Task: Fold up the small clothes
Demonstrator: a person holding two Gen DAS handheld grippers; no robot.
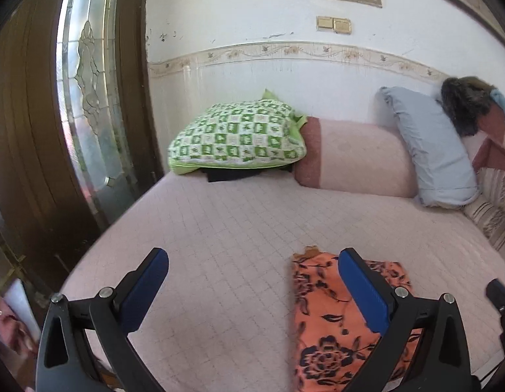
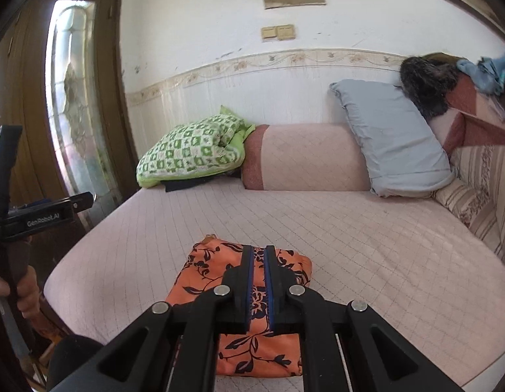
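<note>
An orange garment with a dark flower print (image 2: 216,268) lies folded into a narrow shape on the pink quilted bed (image 2: 366,254). My right gripper (image 2: 259,251) is above it with its jaws nearly together and nothing visibly between them. In the left wrist view the same garment (image 1: 321,320) lies at the lower right. My left gripper (image 1: 252,261) is wide open and empty above the bed, its right finger over the garment's edge. The left gripper's body (image 2: 40,219) shows at the left of the right wrist view.
A green checked pillow (image 1: 239,137), a pink bolster (image 1: 357,156) and a blue-grey pillow (image 1: 435,150) lie along the back wall. Striped cushions (image 2: 481,189) and a dark furry item (image 2: 425,81) are at the right. A wooden door with glass (image 1: 86,98) stands at left.
</note>
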